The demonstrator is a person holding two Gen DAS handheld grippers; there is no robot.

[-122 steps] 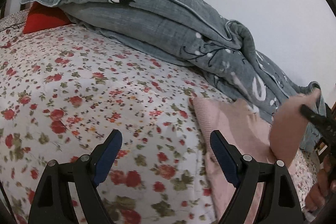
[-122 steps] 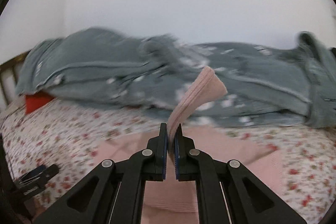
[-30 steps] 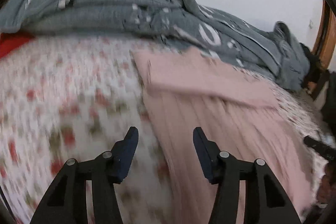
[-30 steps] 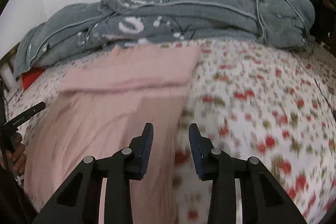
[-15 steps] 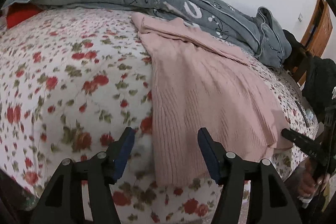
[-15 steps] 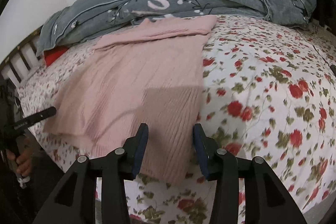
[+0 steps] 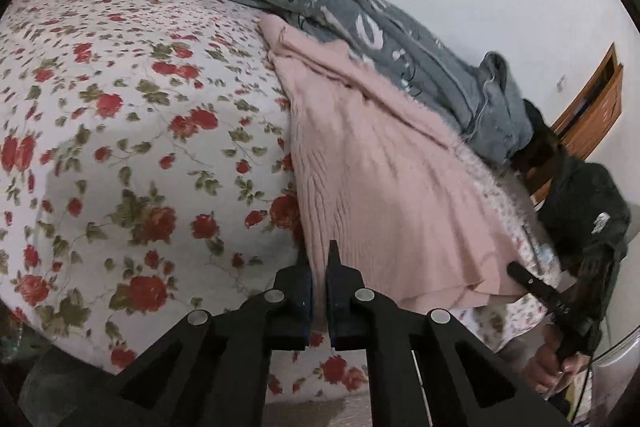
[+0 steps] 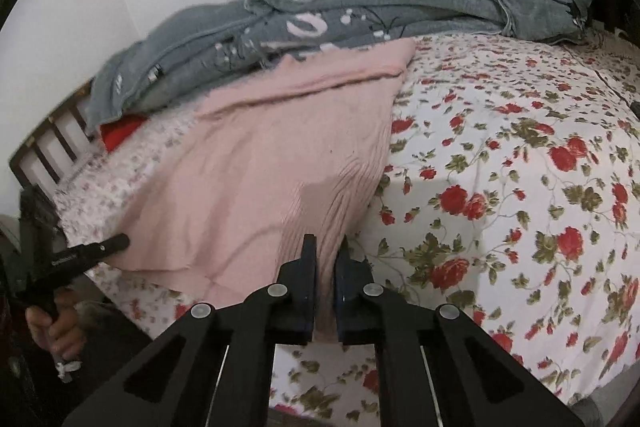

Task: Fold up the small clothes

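**Between both sets of jaws: the near hem of a pink knit**

At the bed's near edge, the left gripper has its black fingers pressed nearly together, pinching the left corner of the pale pink ribbed knit garment. Same deal on the other side: the right gripper is squeezed onto the garment's right near corner, pink fabric showing in the narrow gap between the blue pads.

The knit lies spread flat over the white bedsheet with red roses, its near hem hanging a bit off the mattress edge. The far end has a folded-over band, touching the rumpled grey quilt with white print piled along the wall. A red pillow peeks out under the quilt, next to a dark slatted headboard. A brown wooden cabinet stands off in the corner.
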